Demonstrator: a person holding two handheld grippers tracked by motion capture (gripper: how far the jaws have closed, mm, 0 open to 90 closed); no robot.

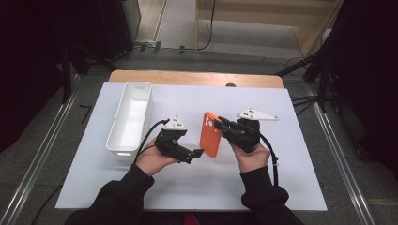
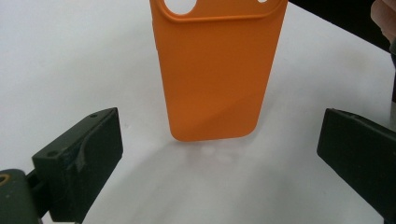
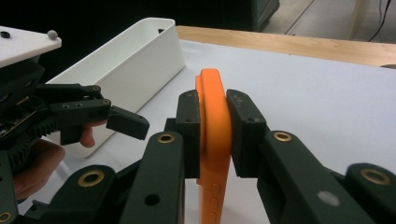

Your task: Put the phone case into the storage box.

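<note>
An orange phone case (image 1: 210,135) hangs upright just above the white table sheet (image 1: 291,154), pinched near its camera end by my right gripper (image 1: 219,123). In the right gripper view both black jaws press on the case's (image 3: 214,130) two faces. My left gripper (image 1: 199,153) is at the case's lower end, open. In the left gripper view the case's (image 2: 215,74) back faces the camera, its bottom edge a little beyond the two spread jaws and centred between them, touching neither.
A long white bin (image 1: 131,117) lies on the sheet to the left of the left hand, empty inside. The wooden table edge (image 1: 197,78) runs along the back. Black stands and cables flank the table on the floor.
</note>
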